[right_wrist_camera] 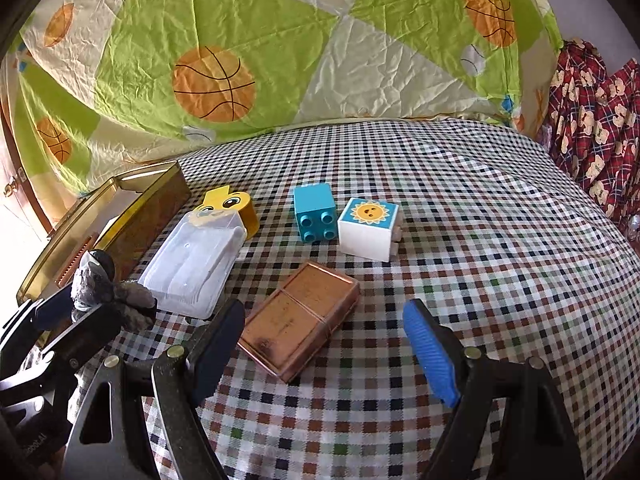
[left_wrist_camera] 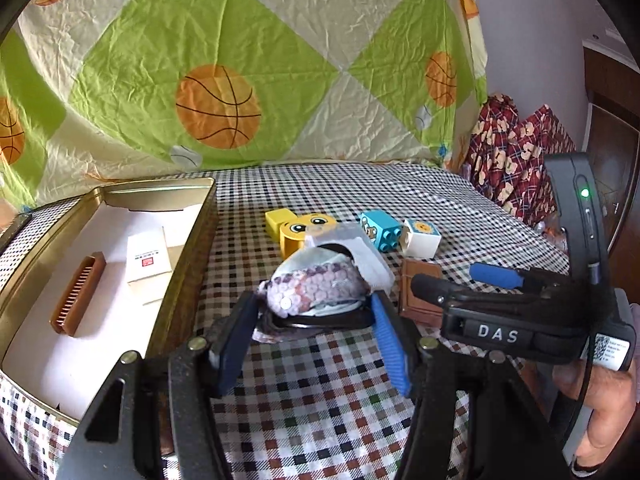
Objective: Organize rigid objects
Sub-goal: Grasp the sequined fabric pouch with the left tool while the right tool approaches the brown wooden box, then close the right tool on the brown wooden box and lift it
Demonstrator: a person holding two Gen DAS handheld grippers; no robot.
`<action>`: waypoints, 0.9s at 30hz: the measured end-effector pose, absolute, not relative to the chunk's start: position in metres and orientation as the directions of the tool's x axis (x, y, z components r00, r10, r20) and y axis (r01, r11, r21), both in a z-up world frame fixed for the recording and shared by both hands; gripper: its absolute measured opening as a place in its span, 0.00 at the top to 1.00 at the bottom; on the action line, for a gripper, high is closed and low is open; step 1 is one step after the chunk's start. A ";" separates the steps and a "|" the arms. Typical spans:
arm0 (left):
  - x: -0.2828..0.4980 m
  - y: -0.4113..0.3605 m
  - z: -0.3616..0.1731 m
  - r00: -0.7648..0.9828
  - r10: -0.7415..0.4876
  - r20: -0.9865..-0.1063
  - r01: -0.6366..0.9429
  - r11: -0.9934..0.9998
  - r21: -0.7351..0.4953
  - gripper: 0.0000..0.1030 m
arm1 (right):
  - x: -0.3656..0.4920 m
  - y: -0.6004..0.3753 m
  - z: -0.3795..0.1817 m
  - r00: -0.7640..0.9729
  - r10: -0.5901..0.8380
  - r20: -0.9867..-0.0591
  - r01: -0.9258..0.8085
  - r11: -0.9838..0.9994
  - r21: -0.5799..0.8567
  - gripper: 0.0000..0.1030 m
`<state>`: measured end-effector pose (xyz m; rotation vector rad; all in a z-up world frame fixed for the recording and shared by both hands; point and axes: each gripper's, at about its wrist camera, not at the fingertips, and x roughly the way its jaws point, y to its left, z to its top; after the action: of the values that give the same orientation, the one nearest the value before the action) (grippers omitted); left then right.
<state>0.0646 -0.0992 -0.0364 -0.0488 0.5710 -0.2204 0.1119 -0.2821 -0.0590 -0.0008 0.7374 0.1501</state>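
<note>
While the left gripper (left_wrist_camera: pixel 316 332) has its jaws closed on a clear plastic box of small round pieces (left_wrist_camera: pixel 316 288), the step in hand looks like the pick-up, with the box still low over the checked cloth (left_wrist_camera: pixel 320 400). Just right of it, the right gripper (right_wrist_camera: pixel 324 344) stands open, empty, over a copper-coloured flat case (right_wrist_camera: pixel 300 320). Farther off sit the yellow block (left_wrist_camera: pixel 296 232), blue block (right_wrist_camera: pixel 316 216) and white sun block (right_wrist_camera: pixel 370 228). Next comes carrying the box left into the gold tin (left_wrist_camera: pixel 188 256), clearing its wall.

Checked cloth (right_wrist_camera: pixel 460 200), gold tin (left_wrist_camera: pixel 188 264), toy blocks (right_wrist_camera: pixel 316 214), copper box (right_wrist_camera: pixel 300 320)
</note>
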 end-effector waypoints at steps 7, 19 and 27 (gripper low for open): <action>0.067 -0.093 -0.039 0.803 -0.245 -0.543 0.193 0.969 -0.151 0.44 | 0.124 -0.269 -0.070 0.667 0.119 -0.735 -0.145 0.989 0.029 0.20; 0.065 -0.089 -0.038 0.812 -0.249 -0.527 0.188 0.968 -0.167 0.44 | 0.114 -0.270 -0.069 0.679 0.149 -0.719 -0.189 0.982 0.025 0.48; 0.063 -0.089 -0.037 0.816 -0.254 -0.519 0.194 0.967 -0.167 0.44 | 0.100 -0.264 -0.066 0.714 0.172 -0.679 -0.238 0.971 -0.004 0.48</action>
<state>0.0632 -0.0888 -0.0371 -0.1084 0.5676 -0.2393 0.1002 -0.2641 -0.0661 -0.0929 0.7419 0.2276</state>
